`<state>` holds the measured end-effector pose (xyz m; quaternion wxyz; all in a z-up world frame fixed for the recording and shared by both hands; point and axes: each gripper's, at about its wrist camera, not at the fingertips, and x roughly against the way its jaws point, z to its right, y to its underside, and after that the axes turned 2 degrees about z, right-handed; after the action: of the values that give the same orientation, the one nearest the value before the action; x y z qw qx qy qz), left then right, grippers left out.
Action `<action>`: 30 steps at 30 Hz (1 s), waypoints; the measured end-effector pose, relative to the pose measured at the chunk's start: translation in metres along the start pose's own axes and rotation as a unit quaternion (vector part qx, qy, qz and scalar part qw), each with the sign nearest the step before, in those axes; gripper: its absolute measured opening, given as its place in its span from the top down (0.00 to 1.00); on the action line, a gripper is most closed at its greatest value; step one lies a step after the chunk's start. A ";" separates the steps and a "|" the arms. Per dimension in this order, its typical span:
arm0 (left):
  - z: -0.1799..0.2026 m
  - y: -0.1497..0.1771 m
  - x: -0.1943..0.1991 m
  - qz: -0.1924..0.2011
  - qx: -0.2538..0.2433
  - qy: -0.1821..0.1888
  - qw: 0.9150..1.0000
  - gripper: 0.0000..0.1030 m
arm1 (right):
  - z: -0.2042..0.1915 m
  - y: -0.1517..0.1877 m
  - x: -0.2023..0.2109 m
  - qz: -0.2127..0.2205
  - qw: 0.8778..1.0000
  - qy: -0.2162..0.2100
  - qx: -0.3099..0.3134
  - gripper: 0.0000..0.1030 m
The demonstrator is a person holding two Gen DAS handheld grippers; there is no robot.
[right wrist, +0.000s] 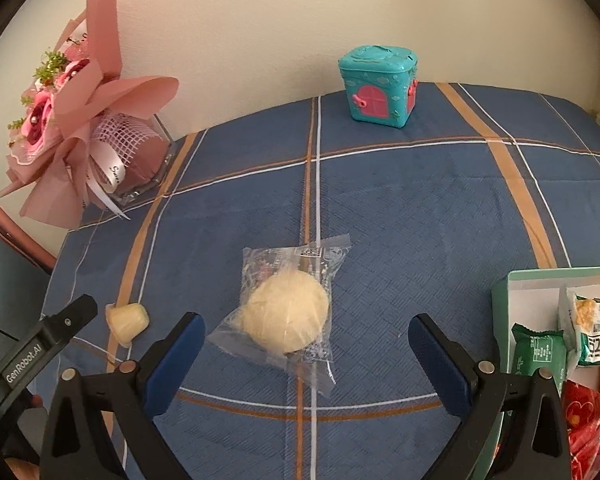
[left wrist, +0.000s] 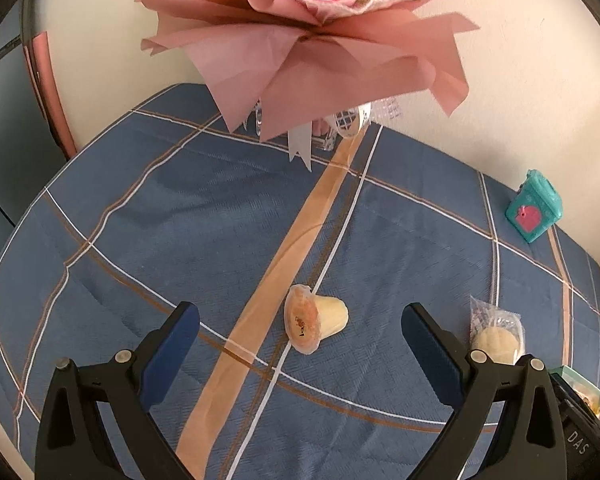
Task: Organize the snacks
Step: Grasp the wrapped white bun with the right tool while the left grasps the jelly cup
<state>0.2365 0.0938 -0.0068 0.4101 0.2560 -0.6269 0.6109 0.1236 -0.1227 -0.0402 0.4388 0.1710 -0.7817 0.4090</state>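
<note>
Through the left wrist camera I see my left gripper [left wrist: 300, 336] with its jaws spread wide and holding nothing, hanging low over the bench [left wrist: 204, 240], which is covered in a blue plaid cloth. Between the blue pads lies a small jelly cup [left wrist: 314, 318], tipped on its side with its sealed lid facing left. It rests on the cloth just ahead of the jaws, touching neither pad. To the right, just beside the right finger, is a wrapped bun [left wrist: 496, 338] in clear plastic, partly hidden behind that finger. A pink bouquet [left wrist: 312, 40] fills the top of the view, and a teal toy house [left wrist: 534, 208] stands near the far right edge of the bench.

From the right wrist camera, my right gripper [right wrist: 306, 344] also has its jaws wide apart and empty. The wrapped bun [right wrist: 286, 310] lies flat on the cloth between and slightly ahead of the pads. The jelly cup [right wrist: 127, 320] sits to the left, near the tip of the left gripper [right wrist: 48, 336]. At the right edge a green-rimmed box [right wrist: 504, 292] holds several snack packets; I think one is a green pouch [right wrist: 538, 350], though the labels are too small to read. The teal toy house [right wrist: 378, 88] stands at the back by the wall, the bouquet [right wrist: 76, 120] at the far left.
</note>
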 end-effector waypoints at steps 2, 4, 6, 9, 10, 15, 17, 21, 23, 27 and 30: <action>0.001 0.001 -0.005 -0.005 0.001 0.001 1.000 0.02 | 0.001 0.000 -0.003 -0.004 1.000 -0.001 -0.002 0.00; 0.004 0.002 -0.011 -0.011 0.000 -0.001 1.000 0.02 | 0.002 -0.001 -0.007 -0.006 1.000 -0.001 -0.002 0.00; 0.005 0.003 -0.016 -0.016 0.000 -0.002 1.000 0.02 | 0.001 0.000 -0.011 -0.008 1.000 0.000 0.001 0.00; 0.005 0.002 -0.023 -0.023 0.006 -0.003 1.000 0.02 | 0.001 0.001 -0.017 -0.012 1.000 0.000 0.002 0.00; 0.006 0.002 -0.025 -0.025 0.005 -0.002 1.000 0.02 | 0.001 0.002 -0.019 -0.013 1.000 -0.001 0.001 0.00; 0.012 -0.001 -0.032 -0.029 -0.004 -0.008 1.000 0.04 | 0.000 0.000 -0.026 -0.013 1.000 -0.004 0.004 0.03; 0.013 0.001 -0.034 -0.031 -0.005 -0.008 0.999 0.08 | -0.001 0.000 -0.028 -0.013 1.000 -0.008 0.001 0.07; 0.016 0.005 -0.044 -0.038 -0.007 -0.009 0.999 0.16 | -0.002 0.000 -0.031 -0.013 1.000 -0.021 -0.002 0.17; 0.016 0.008 -0.048 -0.042 -0.004 -0.011 0.999 0.21 | -0.004 -0.001 -0.031 -0.013 1.000 -0.025 0.001 0.24; 0.013 0.012 -0.054 -0.048 0.009 -0.014 0.999 0.30 | -0.006 0.000 -0.033 -0.017 0.999 -0.028 0.005 0.31; 0.013 0.012 -0.056 -0.049 0.010 -0.018 0.999 0.38 | -0.005 0.002 -0.036 -0.024 0.999 -0.032 0.003 0.34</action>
<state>0.2534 0.0727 -0.0588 0.4256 0.3016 -0.6145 0.5919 0.1458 -0.1209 -0.0694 0.4226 0.2038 -0.7899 0.3949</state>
